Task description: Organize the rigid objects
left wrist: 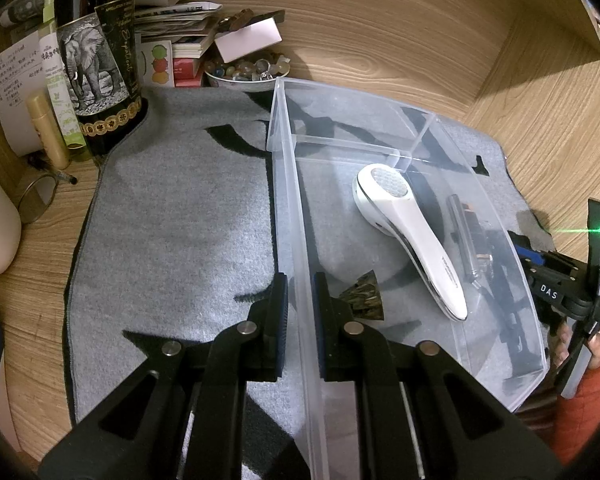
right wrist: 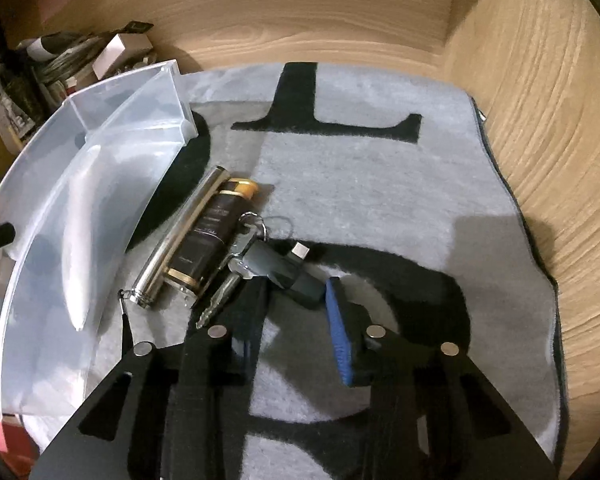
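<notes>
Presently, a white handheld device is stowed in the clear bin, pinched by the left gripper; a dark adapter is straddled by the right gripper, its hold unclear, a flashlight and tube unsorted.

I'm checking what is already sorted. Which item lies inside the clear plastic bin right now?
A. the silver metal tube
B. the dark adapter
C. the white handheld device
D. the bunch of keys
C: in the left wrist view the white handheld device lies on the floor of the clear plastic bin, while the right wrist view shows the silver metal tube, keys and dark adapter on the mat outside it.
</notes>
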A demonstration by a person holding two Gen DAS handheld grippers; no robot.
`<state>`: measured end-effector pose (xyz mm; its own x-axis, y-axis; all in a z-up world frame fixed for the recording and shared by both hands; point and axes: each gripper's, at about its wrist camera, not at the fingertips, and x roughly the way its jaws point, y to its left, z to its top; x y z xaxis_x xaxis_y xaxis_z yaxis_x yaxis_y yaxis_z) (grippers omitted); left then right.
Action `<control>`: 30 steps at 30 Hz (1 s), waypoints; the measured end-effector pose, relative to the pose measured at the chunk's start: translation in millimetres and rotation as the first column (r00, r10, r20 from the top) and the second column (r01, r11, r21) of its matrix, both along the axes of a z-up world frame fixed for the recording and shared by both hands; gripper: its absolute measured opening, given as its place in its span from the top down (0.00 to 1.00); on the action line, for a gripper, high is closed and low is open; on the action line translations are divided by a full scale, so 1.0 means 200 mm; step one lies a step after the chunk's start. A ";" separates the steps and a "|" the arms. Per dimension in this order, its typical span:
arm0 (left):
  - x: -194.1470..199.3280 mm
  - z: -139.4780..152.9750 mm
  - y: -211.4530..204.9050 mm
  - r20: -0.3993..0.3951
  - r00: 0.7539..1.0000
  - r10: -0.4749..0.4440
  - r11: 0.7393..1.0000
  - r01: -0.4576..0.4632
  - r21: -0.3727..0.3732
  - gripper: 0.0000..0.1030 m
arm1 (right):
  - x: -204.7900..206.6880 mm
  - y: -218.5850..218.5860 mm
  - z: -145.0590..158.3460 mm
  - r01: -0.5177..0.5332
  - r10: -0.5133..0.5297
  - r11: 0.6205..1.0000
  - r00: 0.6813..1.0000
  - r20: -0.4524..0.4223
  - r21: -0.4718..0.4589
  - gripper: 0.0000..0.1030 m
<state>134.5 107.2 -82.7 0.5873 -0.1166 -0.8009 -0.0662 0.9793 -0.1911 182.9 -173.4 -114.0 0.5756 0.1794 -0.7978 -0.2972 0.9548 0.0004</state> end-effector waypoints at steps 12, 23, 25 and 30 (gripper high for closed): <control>0.00 0.00 0.00 0.000 1.000 0.000 1.000 0.000 -0.001 0.89 | -0.02 -0.02 0.06 -0.003 0.004 1.000 0.999 0.038 -0.013 0.86; 0.00 0.00 0.00 0.001 1.000 0.000 1.000 0.000 0.000 0.89 | -0.02 -0.02 0.07 0.000 0.001 0.998 1.000 0.021 -0.059 0.67; 0.00 0.00 0.00 0.000 1.000 0.001 1.000 -0.001 -0.002 0.89 | 0.00 -0.02 0.06 -0.004 0.005 0.999 1.000 0.017 -0.054 0.67; 0.00 0.00 0.00 0.000 1.000 0.001 1.000 -0.001 -0.001 0.89 | 0.08 -0.01 0.02 0.004 -0.004 0.999 1.000 -0.006 -0.055 0.67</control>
